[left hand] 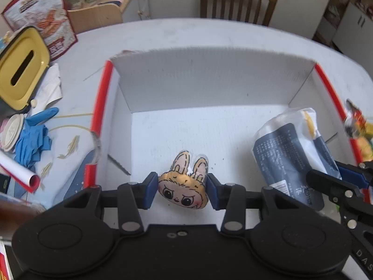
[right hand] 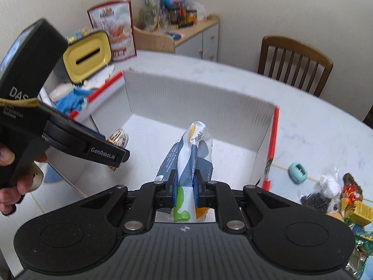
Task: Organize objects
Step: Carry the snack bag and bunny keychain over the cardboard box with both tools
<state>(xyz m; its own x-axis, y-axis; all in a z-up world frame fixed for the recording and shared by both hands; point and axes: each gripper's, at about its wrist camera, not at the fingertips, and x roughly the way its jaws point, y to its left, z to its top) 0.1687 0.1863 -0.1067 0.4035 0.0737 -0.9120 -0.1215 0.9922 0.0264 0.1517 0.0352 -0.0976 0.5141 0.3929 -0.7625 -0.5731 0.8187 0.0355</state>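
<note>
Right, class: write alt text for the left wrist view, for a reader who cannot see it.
The left gripper clamps a small rabbit-eared plush face over an open white cardboard box with red edges. A dark snack packet lies inside on the right.

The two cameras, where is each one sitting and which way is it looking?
Left wrist view: sits on the left gripper, looking forward and down into the white box; its fingers pinch the bunny toy, and the right gripper shows at the right edge.
Right wrist view: sits on the right gripper, facing into the same box; it grips the snack bag, and a hand holding the left gripper shows at left.
Shared: box, toy, bag, wooden chair, yellow tissue box.
</note>
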